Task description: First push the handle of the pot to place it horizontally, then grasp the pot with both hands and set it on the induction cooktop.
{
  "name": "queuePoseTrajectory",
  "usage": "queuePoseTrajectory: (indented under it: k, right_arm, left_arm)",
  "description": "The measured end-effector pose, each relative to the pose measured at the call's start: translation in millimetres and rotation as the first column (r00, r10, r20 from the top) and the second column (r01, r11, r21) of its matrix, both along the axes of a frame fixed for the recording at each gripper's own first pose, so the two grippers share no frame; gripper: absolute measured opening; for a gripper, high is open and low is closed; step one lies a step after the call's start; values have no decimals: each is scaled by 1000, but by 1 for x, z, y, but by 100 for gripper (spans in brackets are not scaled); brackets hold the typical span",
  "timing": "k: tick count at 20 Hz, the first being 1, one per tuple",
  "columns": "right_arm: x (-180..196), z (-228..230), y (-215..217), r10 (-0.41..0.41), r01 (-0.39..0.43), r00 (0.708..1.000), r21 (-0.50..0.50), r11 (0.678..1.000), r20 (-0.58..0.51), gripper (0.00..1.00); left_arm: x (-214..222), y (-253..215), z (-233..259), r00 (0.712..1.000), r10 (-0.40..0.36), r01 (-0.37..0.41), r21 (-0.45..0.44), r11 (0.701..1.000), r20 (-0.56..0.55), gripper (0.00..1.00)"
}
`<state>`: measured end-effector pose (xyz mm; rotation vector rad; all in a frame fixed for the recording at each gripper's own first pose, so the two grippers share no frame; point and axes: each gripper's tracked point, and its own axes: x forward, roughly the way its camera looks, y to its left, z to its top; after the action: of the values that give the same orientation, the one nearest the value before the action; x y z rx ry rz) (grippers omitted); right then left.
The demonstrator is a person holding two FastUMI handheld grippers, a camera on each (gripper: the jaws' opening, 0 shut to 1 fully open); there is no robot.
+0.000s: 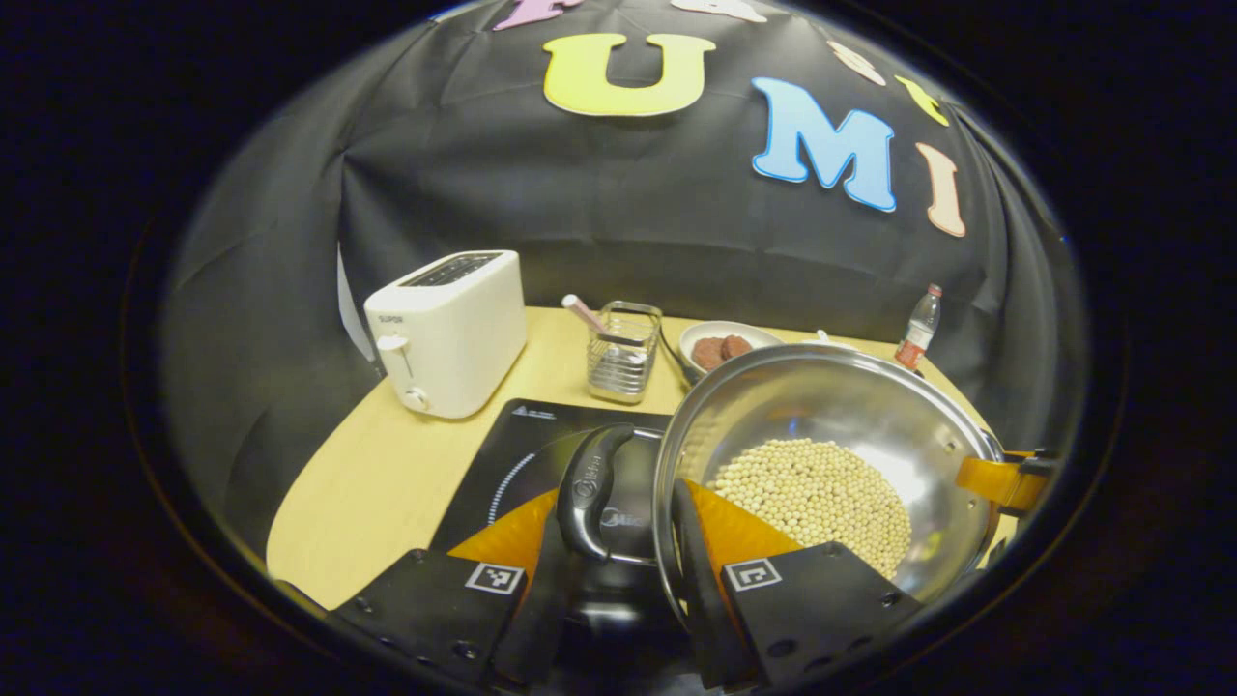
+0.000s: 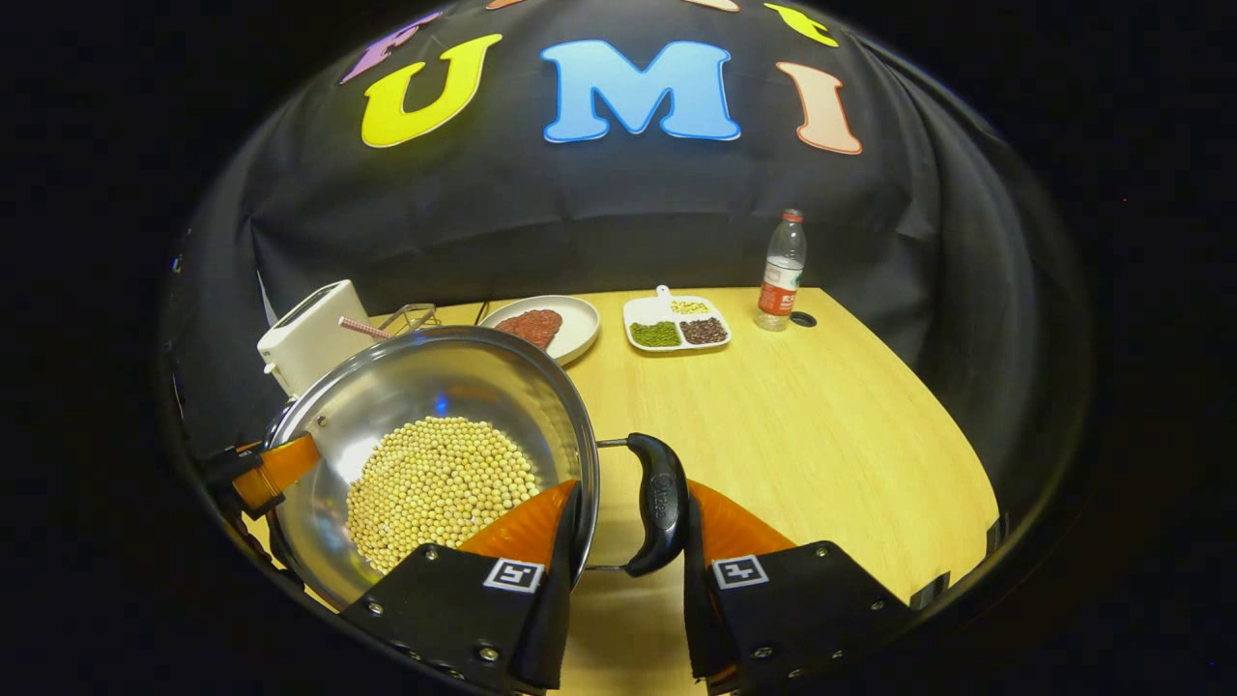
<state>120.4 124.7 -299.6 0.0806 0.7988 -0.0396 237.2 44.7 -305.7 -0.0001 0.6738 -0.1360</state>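
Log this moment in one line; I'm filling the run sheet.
phase: carry | left gripper: shut on handle | right gripper: shut on handle | pot: over cooktop

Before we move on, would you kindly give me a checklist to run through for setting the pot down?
1. Left hand-held gripper straddles the left pot handle: ok.
2. Right hand-held gripper straddles the right pot handle: ok.
3. Both grips firm: cannot tell.
4. Induction cooktop lies beside and under the pot, visible part bare: ok.
5. Soybeans all inside the pot: ok.
6. Pot held level: cannot tell.
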Motion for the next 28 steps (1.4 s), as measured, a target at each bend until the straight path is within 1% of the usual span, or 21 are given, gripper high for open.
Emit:
queuePoseTrajectory:
  k: [3, 4, 5, 6, 7, 8, 9, 10, 11, 14, 15, 17, 18, 19, 20, 21, 22, 23, 24, 25, 28]
  right_arm:
    - [4, -2, 26, 7, -7, 1000, 10, 1000, -10, 49]
    - [7, -4, 35, 12, -12, 1000, 12, 1000, -14, 49]
    - [9, -5, 44, 17, -17, 1000, 15, 1000, -18, 49]
    - [11, -7, 53, 24, -24, 999, 16, 1000, -22, 49]
    - [14, -7, 62, 31, -31, 999, 16, 999, -23, 49]
    - [17, -8, 70, 37, -36, 999, 16, 999, -24, 49]
    - [19, -9, 78, 43, -43, 999, 18, 999, -26, 49]
    - [21, -12, 85, 49, -48, 998, 19, 999, -30, 49]
    - [23, -13, 91, 54, -53, 998, 20, 998, -32, 49]
    - [28, -20, 101, 61, -60, 997, 22, 998, -47, 49]
    - [29, -21, 103, 58, -57, 997, 27, 998, -46, 49]
    - [30, -24, 103, 55, -53, 997, 33, 998, -55, 49]
    - [30, -25, 105, 67, -65, 996, 38, 997, -58, 51]
    - [31, -19, 107, 84, -82, 996, 38, 996, -41, 57]
    - [34, -13, 101, 90, -90, 996, 12, 996, -8, 61]
    - [38, -4, 96, 99, -99, 995, -10, 995, 24, 60]
    - [38, 6, 89, 104, -103, 993, -28, 994, 53, 77]
    - [41, 17, 83, 111, -109, 990, -35, 993, 83, 94]
    - [43, 27, 77, 118, -114, 986, -38, 993, 116, 97]
    - [45, 38, 70, 121, -116, 981, -42, 992, 152, 97]
    - [43, 78, 38, 124, -115, 960, -52, 992, 252, 97]
  left_arm:
    - [6, 32, -1, 1000, 13, -13, 8, 1000, -3, 58]
    - [8, 42, -2, 1000, 20, -20, 11, 1000, -5, 61]
    - [11, 50, -4, 1000, 28, -27, 14, 1000, -8, 61]
    - [13, 59, -7, 999, 36, -36, 17, 999, -11, 58]
    - [14, 69, -8, 999, 44, -44, 18, 999, -15, 61]
    - [16, 77, -10, 998, 54, -53, 17, 998, -19, 58]
    - [18, 86, -12, 998, 63, -63, 18, 998, -24, 62]
    - [21, 94, -14, 997, 72, -72, 20, 997, -25, 61]
    - [22, 99, -17, 996, 80, -80, 22, 997, -30, 58]
    - [23, 107, -22, 995, 93, -93, 19, 996, -47, 58]
    - [28, 109, -22, 996, 89, -89, 22, 996, -28, 61]
    - [34, 112, -25, 996, 80, -80, 31, 996, -24, 61]
    - [33, 114, -26, 997, 78, -77, 41, 996, -24, 63]
    - [34, 119, -23, 996, 88, -87, 57, 995, -3, 68]
    - [38, 125, -17, 994, 102, -105, 80, 991, 32, 72]
    - [39, 127, -13, 992, 111, -116, 94, 989, 60, 84]
    - [37, 128, -5, 990, 119, -126, 105, 986, 78, 96]
    - [36, 130, 3, 987, 129, -141, 117, 983, 100, 98]
    - [33, 130, 16, 982, 140, -155, 124, 980, 125, 95]
    - [32, 129, 30, 976, 151, -172, 126, 977, 158, 98]
    - [22, 110, 77, 953, 157, -194, 123, 973, 261, 100]
